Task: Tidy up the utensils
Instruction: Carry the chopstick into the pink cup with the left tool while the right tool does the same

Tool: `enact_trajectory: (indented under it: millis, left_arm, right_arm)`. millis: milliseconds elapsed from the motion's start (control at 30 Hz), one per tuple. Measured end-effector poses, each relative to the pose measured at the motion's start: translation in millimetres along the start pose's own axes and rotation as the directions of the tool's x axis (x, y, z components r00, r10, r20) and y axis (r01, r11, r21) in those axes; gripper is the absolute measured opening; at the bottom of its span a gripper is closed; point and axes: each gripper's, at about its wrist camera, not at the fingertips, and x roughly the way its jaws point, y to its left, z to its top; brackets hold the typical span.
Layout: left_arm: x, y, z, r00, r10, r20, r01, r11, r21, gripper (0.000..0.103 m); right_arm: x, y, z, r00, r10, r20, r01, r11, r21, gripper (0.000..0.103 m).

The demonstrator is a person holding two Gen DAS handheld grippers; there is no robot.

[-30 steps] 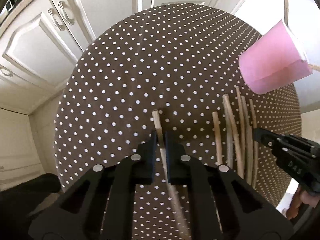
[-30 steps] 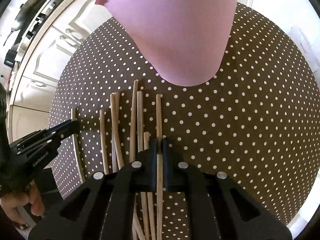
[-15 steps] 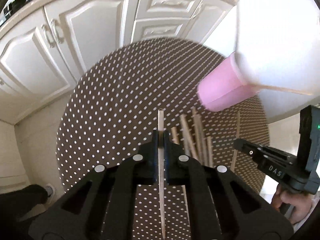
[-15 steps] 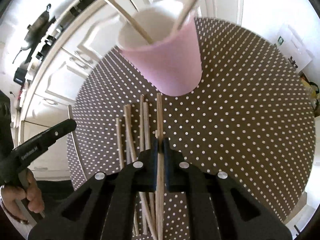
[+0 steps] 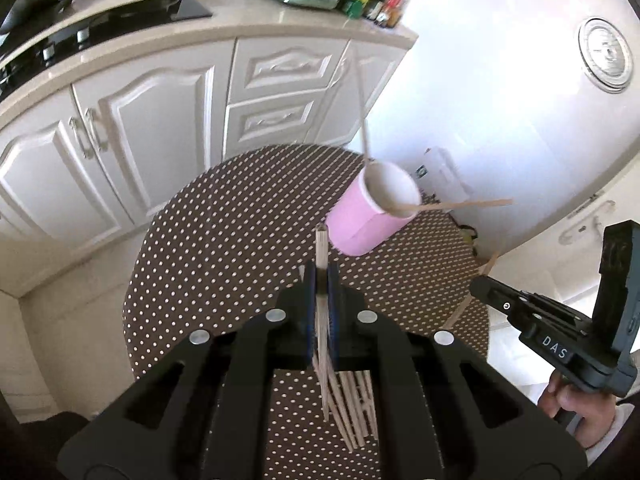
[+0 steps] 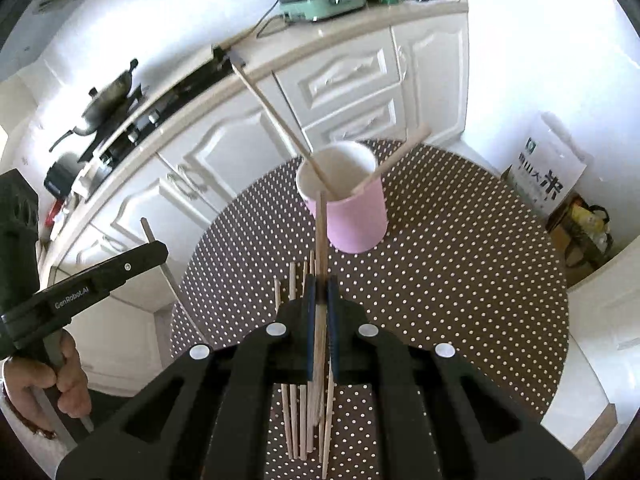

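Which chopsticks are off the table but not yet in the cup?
Two: one clamped in the left claw, one in the right claw. The others stand in the pink cup or lie on the dotted table.

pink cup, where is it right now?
The pink cup stands upright on the polka-dot table, centre of the right wrist view, just beyond the loose chopsticks, three sticks already in it.
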Motion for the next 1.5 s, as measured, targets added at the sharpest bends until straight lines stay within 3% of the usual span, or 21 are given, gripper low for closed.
enact_trajectory:
  millis: [400, 767, 1167, 1500]
  left_arm:
    - [-44.2, -28.6, 21.4, 0.991, -0.054, 0.125, 0.047, 0.997, 0.060, 0.005]
    - [-72.4, -43.5, 66.5, 0.963, -0.078, 0.258, 0.066, 0.996, 0.054, 0.005]
    - [-65.0, -55.5, 115.5, 0.936, -0.056, 0.347, 0.059, 0.998, 0.002, 0.005]
    - [-15.9, -46.4, 117.0, 0.961, 0.017, 0.275, 0.000, 0.998, -0.061, 0.005]
  right_arm:
    - [-54.0, 9.5, 18.3, 0.991, 0.014, 0.131, -0.012, 1.000, -0.015, 0.004]
    - [-94.8, 18.2, 64.2, 0.964, 0.054, 0.262, -0.038, 0.997, -0.064, 0.004]
    - [-87.0, -1.8, 112.5, 0.951, 0.041, 0.306, -0.020, 0.997, -0.069, 0.004]
    - [-46.9, -22.7, 114.4, 0.977, 0.019, 0.214, -0.007, 0.998, -0.055, 0.004]
